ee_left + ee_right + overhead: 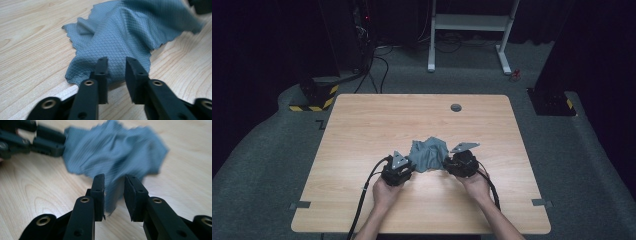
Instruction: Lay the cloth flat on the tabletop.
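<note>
Between my left claw's [116, 67] parted jaws lies a cloth [130, 35] edge, unclamped; my right claw [114, 185] likewise straddles a corner. Cloth sits crumpled mid-table [362, 130]. Next: pinch both corners, then spread.

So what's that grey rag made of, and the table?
The grey rag looks like soft microfibre cloth: matte, with a woven diamond pattern, wavy edges and floppy folds. The table looks like pale wood, maybe laminate: smooth, with grain lines.
</note>
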